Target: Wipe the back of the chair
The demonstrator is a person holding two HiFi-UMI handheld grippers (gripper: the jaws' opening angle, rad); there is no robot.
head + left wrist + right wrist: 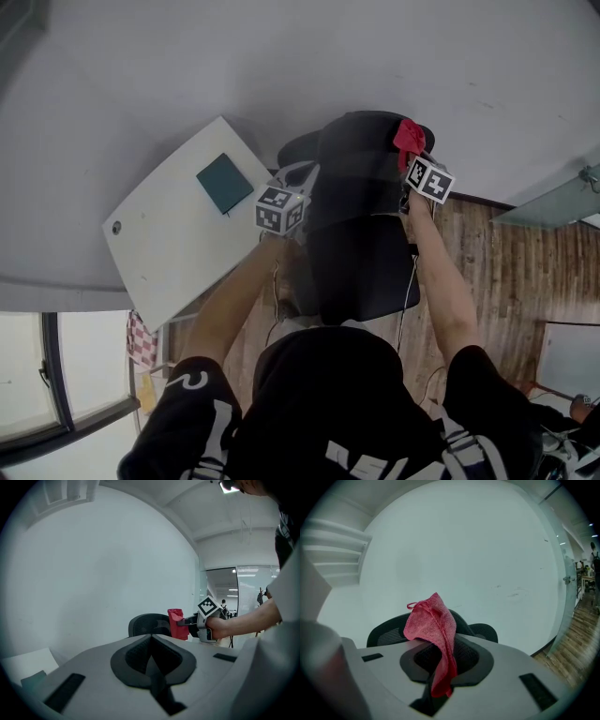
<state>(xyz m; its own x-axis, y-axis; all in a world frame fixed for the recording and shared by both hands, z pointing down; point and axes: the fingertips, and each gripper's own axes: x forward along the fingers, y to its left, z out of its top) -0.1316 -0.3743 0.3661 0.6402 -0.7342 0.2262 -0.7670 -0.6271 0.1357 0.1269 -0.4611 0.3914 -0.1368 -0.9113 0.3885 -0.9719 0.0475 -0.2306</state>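
Note:
The black mesh chair back [361, 211] stands upright below me, its top toward the white wall. My right gripper [413, 156] is at the top right corner of the back, shut on a red cloth [410, 137]. In the right gripper view the red cloth [433, 630] is pinched between the jaws and droops forward, with the chair's top [389, 632] just behind it. My left gripper [298, 181] sits at the left edge of the back. In the left gripper view its jaws [152, 644] are together with nothing in them, and the chair top [149, 623], red cloth [176, 623] and right gripper [202, 618] lie ahead.
A white table [178, 234] with a teal notebook [224, 183] stands to the left of the chair. A plain white wall [281, 56] is close behind the chair. Wooden floor [506, 262] and a glass partition [553, 202] lie to the right.

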